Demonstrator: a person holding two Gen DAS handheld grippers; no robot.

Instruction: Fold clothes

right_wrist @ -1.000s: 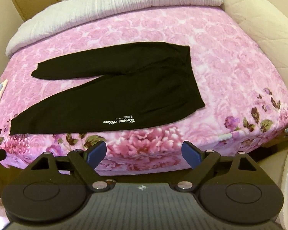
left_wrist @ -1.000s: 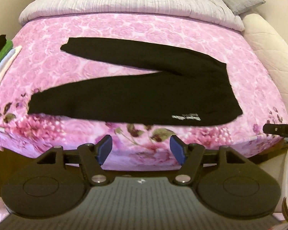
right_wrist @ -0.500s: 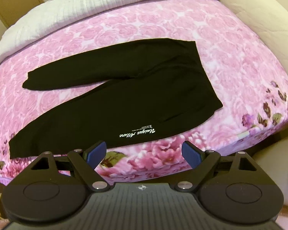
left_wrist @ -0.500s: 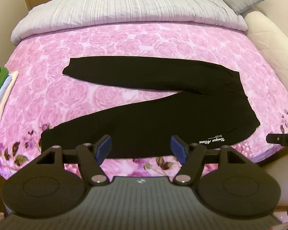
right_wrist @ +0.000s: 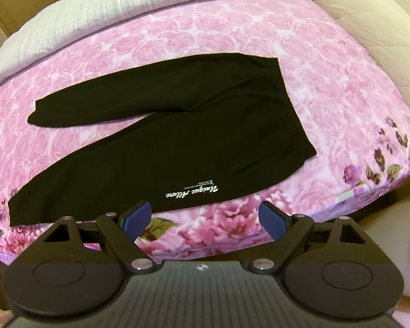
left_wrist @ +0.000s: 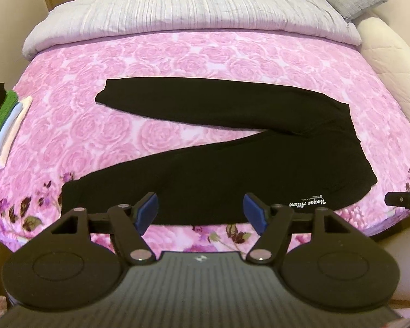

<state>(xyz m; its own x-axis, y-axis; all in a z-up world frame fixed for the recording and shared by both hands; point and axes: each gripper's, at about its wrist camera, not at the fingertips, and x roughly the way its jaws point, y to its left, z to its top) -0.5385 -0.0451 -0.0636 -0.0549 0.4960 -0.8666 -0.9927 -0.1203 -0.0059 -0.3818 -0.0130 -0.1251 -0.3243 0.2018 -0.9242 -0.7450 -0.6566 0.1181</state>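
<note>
**Black trousers laid out, both tools poised at the bed's edge**

The black trousers (left_wrist: pixel 232 164) lie flat on the pink rose-print bedspread (left_wrist: pixel 177 54), legs splayed in a narrow V, waist off to the right of the jaws and cuffs to the left. The left gripper (left_wrist: pixel 201 210) hangs just over the near leg with its jaws spread wide and empty. The right gripper (right_wrist: pixel 205 216) sits at the bed's near edge, a little short of the white script logo (right_wrist: pixel 191 191), jaws likewise apart and holding nothing.

The likely first step is to bring one leg over the other. To do it well, I'd pinch the near leg at the cuff with the left tool and near the waist with the right, taking only the top leg's cloth, then lift both ends together and lay edge onto edge.

The fabric looks soft, matte and limp, so it should sag between the grips. The bedspread is plush. Beyond the jaws lies a ribbed grey duvet (left_wrist: pixel 191 11); far left, a small stack of folded clothes (left_wrist: pixel 5 125).
</note>
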